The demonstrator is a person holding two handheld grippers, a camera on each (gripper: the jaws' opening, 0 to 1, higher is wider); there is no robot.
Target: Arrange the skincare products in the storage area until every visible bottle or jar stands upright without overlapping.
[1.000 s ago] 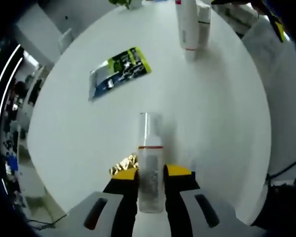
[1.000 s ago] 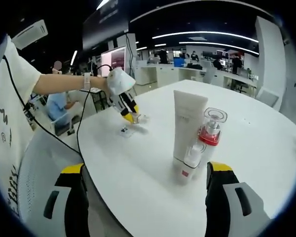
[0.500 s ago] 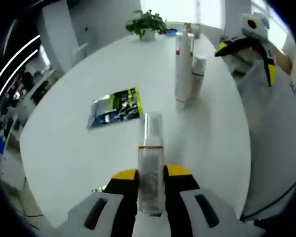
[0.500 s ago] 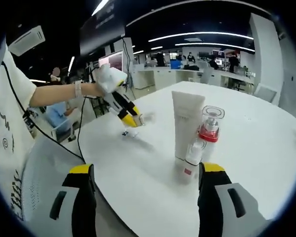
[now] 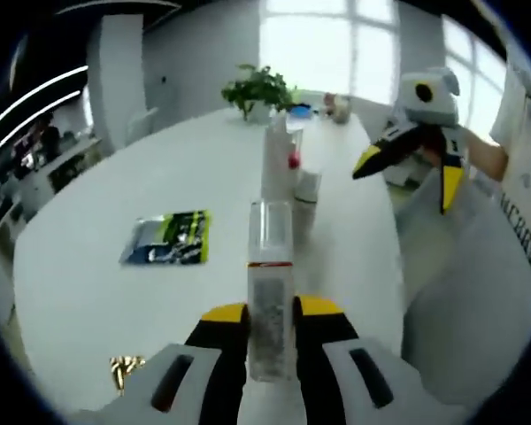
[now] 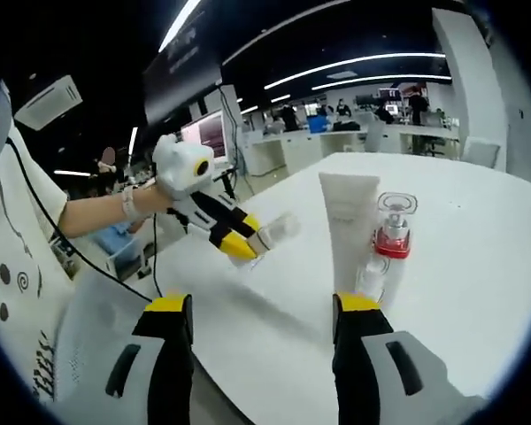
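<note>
Yellow-tipped left tongs point(image 5: 271, 312) grip a clear, red-banded bottle point(image 5: 270, 283); green-and-blue sachet point(image 5: 170, 239) on white table point(image 5: 88, 266).

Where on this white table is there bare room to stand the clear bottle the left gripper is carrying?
The left gripper holds the clear bottle above the table. Bare surface lies between the green packet and the upright cluster, white tube and red-collared pump bottle. The strip past the cluster toward the plant is also open. Crowded right around the cluster.
</note>
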